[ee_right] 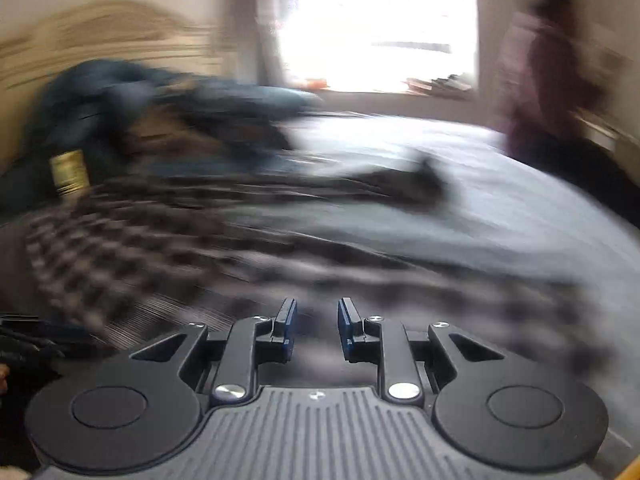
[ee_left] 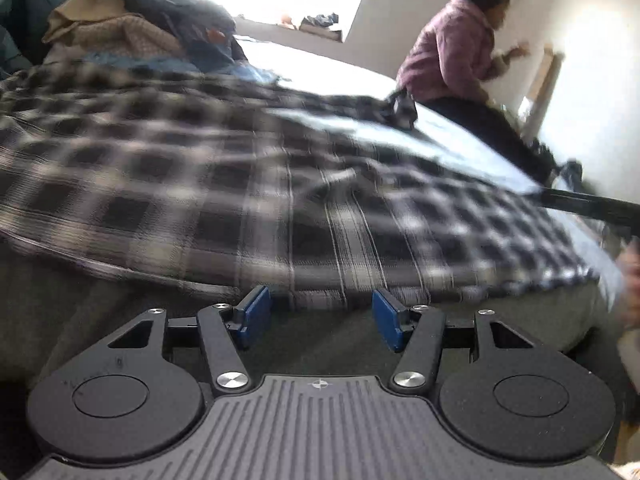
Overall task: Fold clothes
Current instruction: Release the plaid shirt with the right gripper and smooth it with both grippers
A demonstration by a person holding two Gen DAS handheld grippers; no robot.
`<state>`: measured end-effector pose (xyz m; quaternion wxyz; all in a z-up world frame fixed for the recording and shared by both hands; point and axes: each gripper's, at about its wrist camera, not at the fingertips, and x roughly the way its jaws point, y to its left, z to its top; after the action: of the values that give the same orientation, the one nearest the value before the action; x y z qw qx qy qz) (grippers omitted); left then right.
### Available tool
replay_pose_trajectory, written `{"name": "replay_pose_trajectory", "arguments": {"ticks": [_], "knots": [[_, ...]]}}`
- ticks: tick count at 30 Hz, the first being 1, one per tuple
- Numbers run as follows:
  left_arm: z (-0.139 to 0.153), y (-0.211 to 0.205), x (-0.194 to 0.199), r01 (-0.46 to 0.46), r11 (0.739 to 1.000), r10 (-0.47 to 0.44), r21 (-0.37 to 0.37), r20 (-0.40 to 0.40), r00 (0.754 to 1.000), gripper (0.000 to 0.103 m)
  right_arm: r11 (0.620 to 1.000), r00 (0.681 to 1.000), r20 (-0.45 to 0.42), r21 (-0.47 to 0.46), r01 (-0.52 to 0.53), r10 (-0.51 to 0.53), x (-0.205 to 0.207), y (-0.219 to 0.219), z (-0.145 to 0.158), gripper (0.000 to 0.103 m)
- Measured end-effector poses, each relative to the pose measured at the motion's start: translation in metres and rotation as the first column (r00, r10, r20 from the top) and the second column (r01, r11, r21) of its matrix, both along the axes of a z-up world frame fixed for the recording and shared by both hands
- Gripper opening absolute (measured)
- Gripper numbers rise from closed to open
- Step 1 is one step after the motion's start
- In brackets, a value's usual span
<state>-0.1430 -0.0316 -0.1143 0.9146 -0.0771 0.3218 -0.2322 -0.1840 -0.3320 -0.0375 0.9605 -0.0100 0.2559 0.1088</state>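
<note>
A black-and-white plaid shirt (ee_left: 224, 184) lies spread over the bed, its hem close in front of my left gripper (ee_left: 320, 300). That gripper stands open, its blue pads (ee_left: 256, 312) apart with nothing between them. In the right wrist view the same plaid shirt (ee_right: 120, 256) is heavily blurred and lies ahead and to the left. My right gripper (ee_right: 317, 312) is open by a narrow gap, and nothing sits between its fingers. A black part of the right gripper (ee_left: 588, 204) and a hand show at the right edge of the left wrist view.
A pile of unfolded clothes (ee_left: 132, 20) is heaped at the far left of the bed (ee_left: 352, 72). A person in a purple jacket (ee_left: 452, 48) sits at the bed's far right by the wall. A bright window (ee_right: 376, 24) lies behind.
</note>
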Motion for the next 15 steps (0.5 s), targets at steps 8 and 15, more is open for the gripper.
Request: {"name": "replay_pose_trajectory", "arguments": {"ticks": [8,15], "knots": [[0.004,0.016,0.032,-0.073,0.996,0.075,-0.045,0.034,0.997,0.057,0.989,0.990,-0.105,-0.103,-0.105,0.094,0.049,0.031,-0.057,0.019],[-0.002,0.027,0.051,-0.062,0.993,0.065,-0.102,0.029,0.997,0.057,0.920,0.904,-0.168,-0.073,0.386,-0.393,-0.024,-0.139,-0.034,0.020]]}}
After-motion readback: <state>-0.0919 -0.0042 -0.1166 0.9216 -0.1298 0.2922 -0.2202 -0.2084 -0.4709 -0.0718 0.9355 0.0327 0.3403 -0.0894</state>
